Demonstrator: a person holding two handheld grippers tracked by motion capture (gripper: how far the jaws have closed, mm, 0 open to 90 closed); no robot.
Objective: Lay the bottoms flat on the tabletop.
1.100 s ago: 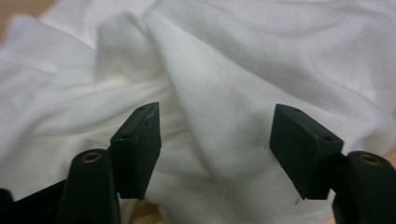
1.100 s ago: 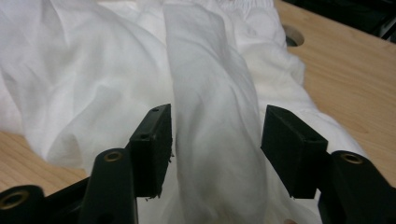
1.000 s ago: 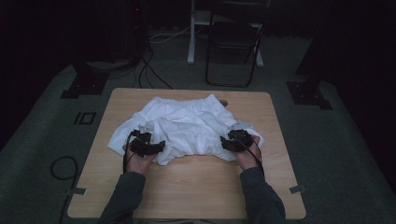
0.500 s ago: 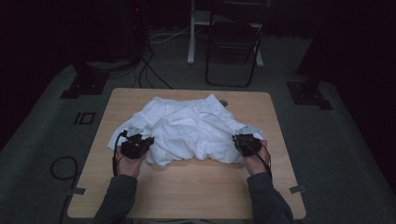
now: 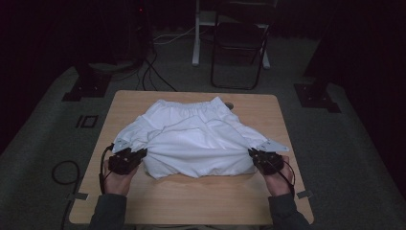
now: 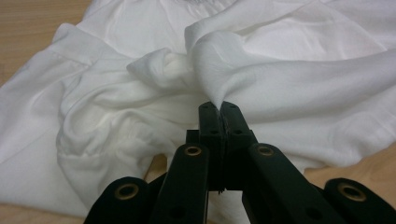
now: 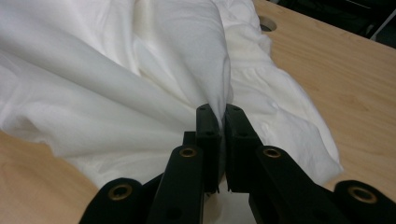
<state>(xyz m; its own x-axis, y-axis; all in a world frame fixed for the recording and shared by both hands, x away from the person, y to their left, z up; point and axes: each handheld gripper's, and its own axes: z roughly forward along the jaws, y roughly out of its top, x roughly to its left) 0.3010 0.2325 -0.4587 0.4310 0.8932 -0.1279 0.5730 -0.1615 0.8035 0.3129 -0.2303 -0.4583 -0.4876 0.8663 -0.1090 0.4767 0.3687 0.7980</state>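
- At the near left edge of the white garment (image 5: 198, 139), a fold is clamped by the left hand-held gripper (image 5: 140, 154).
- At its near right edge, cloth is pinched by the right hand-held gripper (image 5: 253, 154).
- The garment is spread across the worktop (image 5: 191, 201), bunched, waistband at its far side.

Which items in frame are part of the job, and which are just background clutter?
In the job:
- white garment
- left gripper, shut on its edge
- right gripper, shut on the opposite edge
- table

Lying about:
- folding chair
- floor cables
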